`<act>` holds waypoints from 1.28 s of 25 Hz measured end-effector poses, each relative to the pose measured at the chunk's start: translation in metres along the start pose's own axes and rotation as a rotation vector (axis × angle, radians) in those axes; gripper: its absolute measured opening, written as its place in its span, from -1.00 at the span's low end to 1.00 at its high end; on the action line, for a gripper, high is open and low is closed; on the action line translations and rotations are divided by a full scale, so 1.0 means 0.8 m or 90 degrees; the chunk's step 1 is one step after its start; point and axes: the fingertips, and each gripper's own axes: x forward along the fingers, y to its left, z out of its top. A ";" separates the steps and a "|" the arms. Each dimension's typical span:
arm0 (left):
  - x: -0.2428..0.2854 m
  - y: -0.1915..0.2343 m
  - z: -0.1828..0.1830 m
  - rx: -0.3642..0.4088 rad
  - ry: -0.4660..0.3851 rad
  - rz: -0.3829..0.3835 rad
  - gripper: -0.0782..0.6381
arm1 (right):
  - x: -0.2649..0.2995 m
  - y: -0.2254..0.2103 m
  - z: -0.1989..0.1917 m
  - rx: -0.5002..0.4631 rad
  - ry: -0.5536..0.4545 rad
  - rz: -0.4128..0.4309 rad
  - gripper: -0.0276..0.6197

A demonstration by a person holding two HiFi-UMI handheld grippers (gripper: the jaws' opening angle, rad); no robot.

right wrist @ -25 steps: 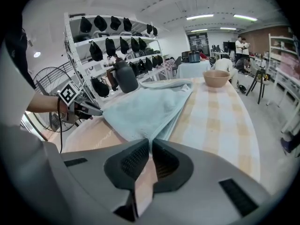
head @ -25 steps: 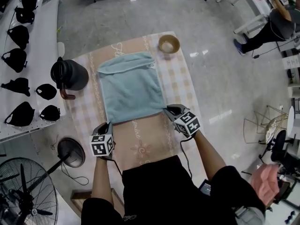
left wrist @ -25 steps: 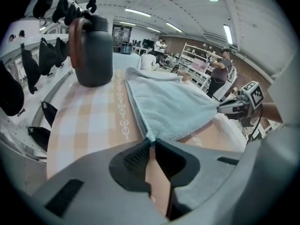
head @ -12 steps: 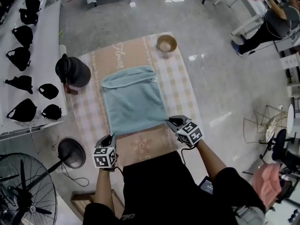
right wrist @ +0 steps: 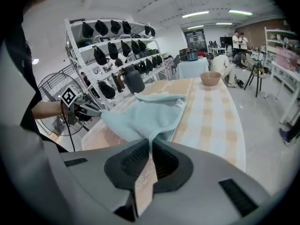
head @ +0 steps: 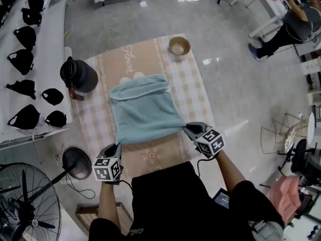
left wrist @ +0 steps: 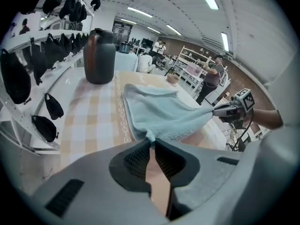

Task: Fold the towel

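Observation:
A light blue towel (head: 143, 109) lies on the checked tablecloth (head: 198, 97), its near edge lifted off the cloth and stretched between my two grippers. My left gripper (head: 118, 145) is shut on the towel's near left corner (left wrist: 150, 136). My right gripper (head: 185, 128) is shut on the near right corner (right wrist: 151, 137). The far half of the towel (right wrist: 161, 102) rests on the table with its far edge rumpled. From the left gripper view the right gripper (left wrist: 220, 110) shows at the end of the taut edge.
A dark jug (head: 77, 76) stands at the table's left, a small wooden bowl (head: 178, 46) at its far end. White shelves with black masks (head: 22, 89) run along the left. A floor fan (head: 27, 205) stands near left. People (head: 288, 26) sit far right.
Both grippers have drawn the towel's near corners toward me and upward. The towel has slid nearer along the table and its near edge has come off the cloth.

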 end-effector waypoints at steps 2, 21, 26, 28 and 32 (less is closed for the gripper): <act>0.003 0.010 0.029 -0.002 -0.018 0.005 -0.67 | 0.003 -0.008 0.026 -0.001 -0.012 -0.005 -0.84; 0.067 0.096 0.217 -0.039 -0.095 0.079 -0.67 | 0.080 -0.109 0.195 0.047 -0.027 -0.011 -0.84; 0.084 0.110 0.234 -0.045 -0.101 0.101 -0.67 | 0.101 -0.130 0.214 0.059 -0.040 -0.021 -0.84; 0.090 0.114 0.239 -0.047 -0.102 0.109 -0.67 | 0.108 -0.136 0.219 0.055 -0.041 -0.024 -0.84; 0.100 0.122 0.246 -0.051 -0.103 0.118 -0.67 | 0.118 -0.144 0.225 0.038 -0.037 -0.032 -0.84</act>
